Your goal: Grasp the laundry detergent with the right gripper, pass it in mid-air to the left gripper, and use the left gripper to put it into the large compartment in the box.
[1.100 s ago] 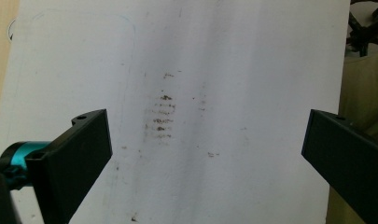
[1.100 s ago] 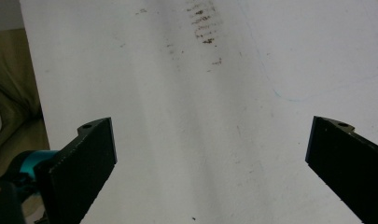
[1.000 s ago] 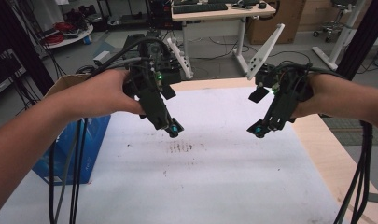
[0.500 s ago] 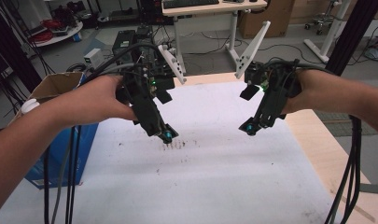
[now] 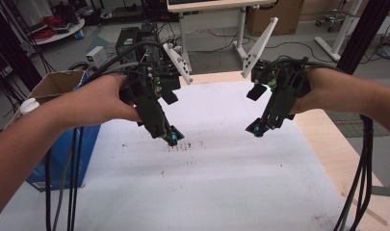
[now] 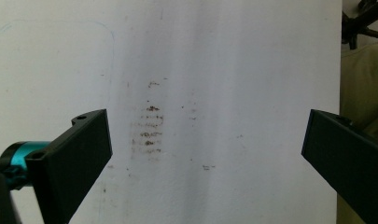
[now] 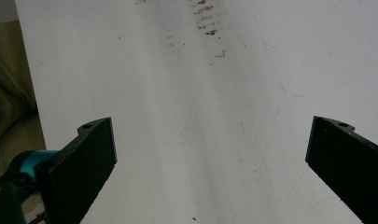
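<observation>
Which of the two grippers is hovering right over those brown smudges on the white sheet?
The left gripper; the brown smudges lie just beneath it, while the right gripper hangs farther off.

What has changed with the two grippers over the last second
Both hands drifted slightly toward the far edge of the white sheet. The left gripper hangs over the brown smudges, the right gripper opposite it. Nothing was picked up or released. Both stayed open and empty, and the sheet did not move.
</observation>
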Demonstrator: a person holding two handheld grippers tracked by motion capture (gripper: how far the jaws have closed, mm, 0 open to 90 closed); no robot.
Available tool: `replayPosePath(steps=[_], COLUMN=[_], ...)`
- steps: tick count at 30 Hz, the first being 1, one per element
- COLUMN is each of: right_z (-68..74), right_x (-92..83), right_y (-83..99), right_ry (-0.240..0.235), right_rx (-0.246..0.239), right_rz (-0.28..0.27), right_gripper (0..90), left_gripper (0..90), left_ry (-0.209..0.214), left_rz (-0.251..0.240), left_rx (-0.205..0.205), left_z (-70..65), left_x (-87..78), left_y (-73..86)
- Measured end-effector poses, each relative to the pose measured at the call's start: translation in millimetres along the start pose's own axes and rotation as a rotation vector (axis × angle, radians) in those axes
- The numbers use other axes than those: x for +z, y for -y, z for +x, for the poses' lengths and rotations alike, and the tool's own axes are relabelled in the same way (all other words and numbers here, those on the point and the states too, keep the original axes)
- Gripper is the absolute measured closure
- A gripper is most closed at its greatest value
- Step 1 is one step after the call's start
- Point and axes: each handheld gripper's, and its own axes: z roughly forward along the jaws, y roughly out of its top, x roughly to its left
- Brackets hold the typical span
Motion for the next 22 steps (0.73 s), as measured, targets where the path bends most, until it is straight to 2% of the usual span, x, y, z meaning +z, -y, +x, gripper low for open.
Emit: replayPosePath(steps=[22], right_z=[0.1], right_x=[1.8], right_y=[0.2], right_ry=[-0.001], right_rx=[-0.004], right_rz=[-0.005], right_gripper=[0.9], left_gripper=[1.6], left_ry=[-0.001], left_rz=[0.007], left_rx=[-0.015], left_z=[4.0], left_x=[1.3], left_y=[5.5])
